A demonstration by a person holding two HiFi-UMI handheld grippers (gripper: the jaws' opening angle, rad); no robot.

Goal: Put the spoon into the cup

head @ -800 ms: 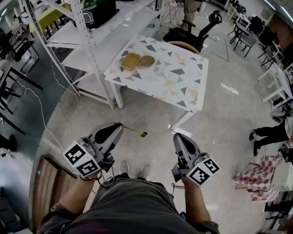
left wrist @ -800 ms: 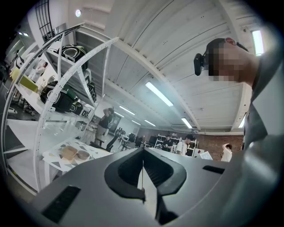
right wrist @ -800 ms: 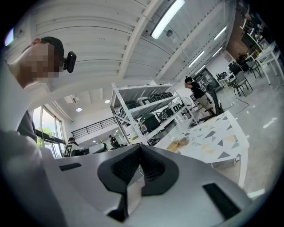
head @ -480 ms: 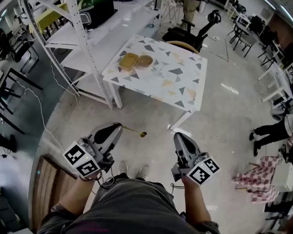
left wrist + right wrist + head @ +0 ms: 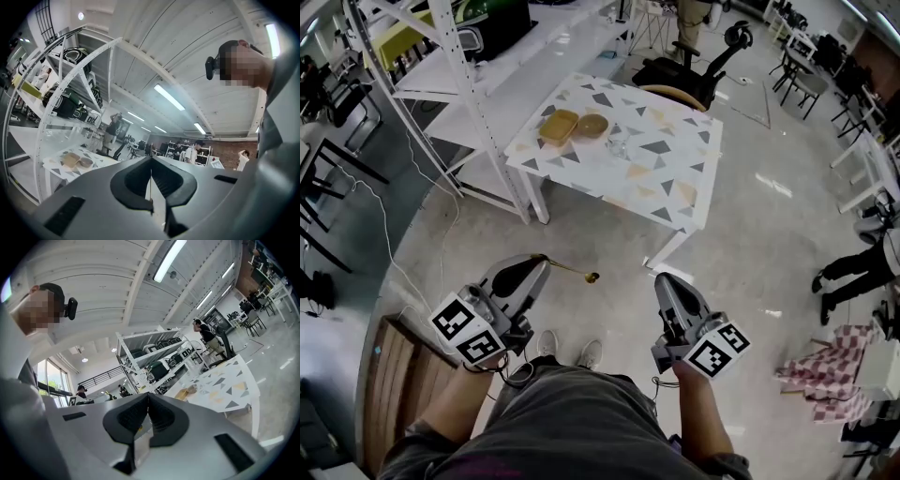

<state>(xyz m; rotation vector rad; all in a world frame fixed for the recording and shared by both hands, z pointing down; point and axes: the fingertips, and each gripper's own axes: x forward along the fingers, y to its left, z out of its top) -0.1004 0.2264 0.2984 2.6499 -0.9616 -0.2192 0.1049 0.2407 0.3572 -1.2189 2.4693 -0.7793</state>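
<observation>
A slim gold spoon (image 5: 569,270) sticks out to the right from my left gripper (image 5: 540,260), which is shut on its handle; the bowl end hangs over the floor. In the left gripper view the handle (image 5: 151,185) shows as a thin line between the closed jaws. My right gripper (image 5: 662,277) is shut with nothing in it, held level with the left. A clear glass cup (image 5: 619,145) stands on the triangle-patterned white table (image 5: 666,183), well ahead of both grippers. Both grippers are low, near my waist, over bare floor.
A tan tray (image 5: 558,127) and a round brown bowl (image 5: 592,125) sit beside the cup. White shelving (image 5: 469,75) stands left of the table, a black office chair (image 5: 694,66) behind it. A wooden bench (image 5: 394,394) is at my left. A person's legs (image 5: 848,274) show at the right.
The table has drifted slightly left in the head view as the head shifted. Both grippers hold the same pose and the spoon stays gripped.
</observation>
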